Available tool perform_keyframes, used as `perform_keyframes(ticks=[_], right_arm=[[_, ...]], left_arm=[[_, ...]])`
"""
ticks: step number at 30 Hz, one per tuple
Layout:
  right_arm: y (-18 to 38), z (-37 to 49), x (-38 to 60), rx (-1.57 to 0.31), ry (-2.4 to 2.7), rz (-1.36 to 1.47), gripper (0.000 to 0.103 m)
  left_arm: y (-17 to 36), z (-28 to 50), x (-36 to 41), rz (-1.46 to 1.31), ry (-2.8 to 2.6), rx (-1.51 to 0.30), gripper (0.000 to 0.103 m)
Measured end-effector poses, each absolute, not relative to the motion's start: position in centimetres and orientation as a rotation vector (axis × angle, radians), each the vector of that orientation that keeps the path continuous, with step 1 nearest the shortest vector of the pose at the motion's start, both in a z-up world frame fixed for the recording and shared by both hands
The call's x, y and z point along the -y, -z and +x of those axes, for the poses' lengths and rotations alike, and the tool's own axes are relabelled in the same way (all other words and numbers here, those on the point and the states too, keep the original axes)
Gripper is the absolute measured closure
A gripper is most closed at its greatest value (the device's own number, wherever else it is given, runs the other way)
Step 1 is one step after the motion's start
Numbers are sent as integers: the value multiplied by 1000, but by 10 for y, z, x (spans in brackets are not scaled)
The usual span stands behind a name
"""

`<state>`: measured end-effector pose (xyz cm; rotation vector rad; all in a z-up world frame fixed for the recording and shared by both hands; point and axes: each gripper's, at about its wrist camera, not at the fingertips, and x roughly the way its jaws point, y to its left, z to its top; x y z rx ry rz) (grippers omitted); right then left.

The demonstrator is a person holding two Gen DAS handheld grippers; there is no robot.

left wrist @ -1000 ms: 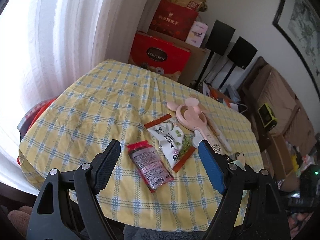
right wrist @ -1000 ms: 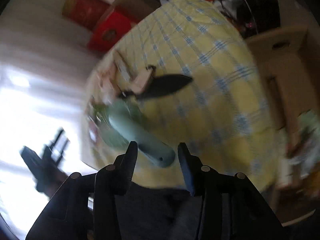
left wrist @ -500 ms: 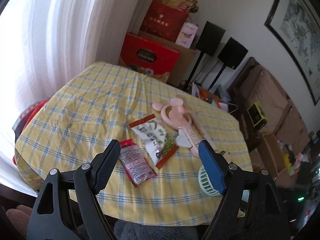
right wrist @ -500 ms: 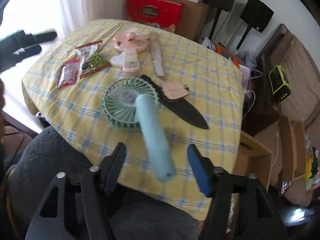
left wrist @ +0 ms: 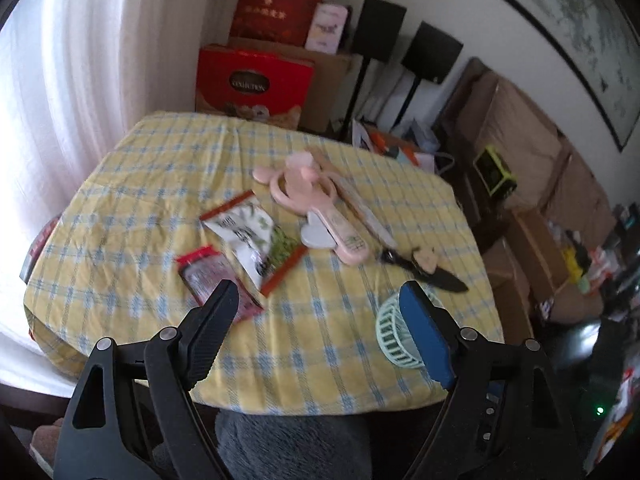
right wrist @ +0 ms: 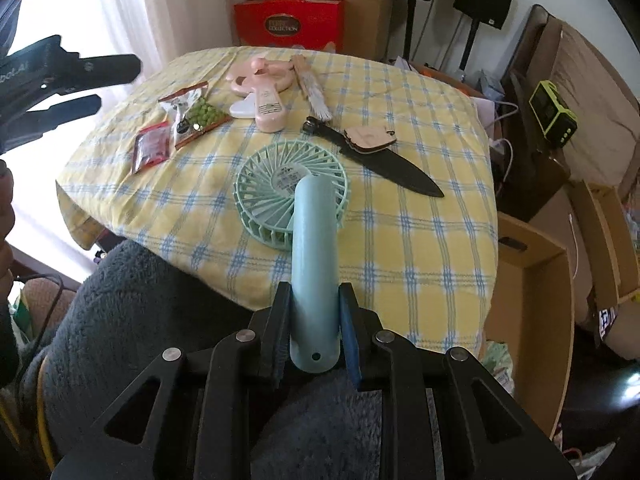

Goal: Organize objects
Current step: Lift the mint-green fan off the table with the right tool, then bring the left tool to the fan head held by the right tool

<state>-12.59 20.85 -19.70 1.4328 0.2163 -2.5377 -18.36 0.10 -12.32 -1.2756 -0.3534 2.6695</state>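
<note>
The right gripper [right wrist: 312, 332] has its fingers closing on the handle of the green fan [right wrist: 298, 216], one on each side, and they seem to press on it now. The round cage end of the fan lies on the bench [right wrist: 420, 248], near the front edge, and the handle pokes out toward the person's lap.

The fan looks light and hard, like thin plastic. The handle is smooth and round, so it could slip or roll if the hold is weak. The handle is the best place to take it. The cage has thin ribs that might bend or snap, so it should not be squeezed.

The left gripper [left wrist: 320, 320] has its fingers wide open with nothing between them. It hangs over the near side of the bench.

Other things lie further back. The red packet [right wrist: 152, 146] and the pea snack bag [right wrist: 196, 114] are soft and crinkly, best pinched at an edge. The pink fan [right wrist: 264, 86] lies behind them. The black knife [right wrist: 384, 160] is stiff and pointed, and a small wooden piece sits on it; I can't quite tell what that piece is.
</note>
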Motion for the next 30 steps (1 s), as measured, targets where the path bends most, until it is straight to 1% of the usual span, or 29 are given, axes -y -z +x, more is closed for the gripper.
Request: perform_keyframes(ticks=[2, 3, 7, 11, 15, 20, 24, 27, 30], right_arm=[[195, -123, -208, -215, 2546, 1411, 81], [195, -121, -208, -215, 2545, 1400, 80], [198, -115, -214, -165, 2537, 1361, 80], [203, -106, -219, -133, 2548, 1345, 80], [208, -99, -221, -113, 2565, 1332, 80], [205, -95, -224, -72, 2586, 1284, 80], [207, -90, -224, -74, 2596, 1261, 80], [208, -85, -221, -124, 2605, 1258, 80], [207, -80, -216, -176, 2616, 1231, 80]], left_arm=[[128, -183, -11, -1310, -2646, 358, 14], [133, -183, -18, -1320, -2602, 375, 7], [151, -185, -35, -1389, -2473, 476, 3], [176, -193, -46, -1551, -2385, 611, 1], [189, -195, -58, -1666, -2347, 628, 1], [195, -198, -78, -1709, -2332, 586, 0], [202, -219, -90, -1760, -2260, 551, 1], [201, -224, -96, -1801, -2306, 508, 1], [203, -225, -108, -1841, -2327, 428, 1]])
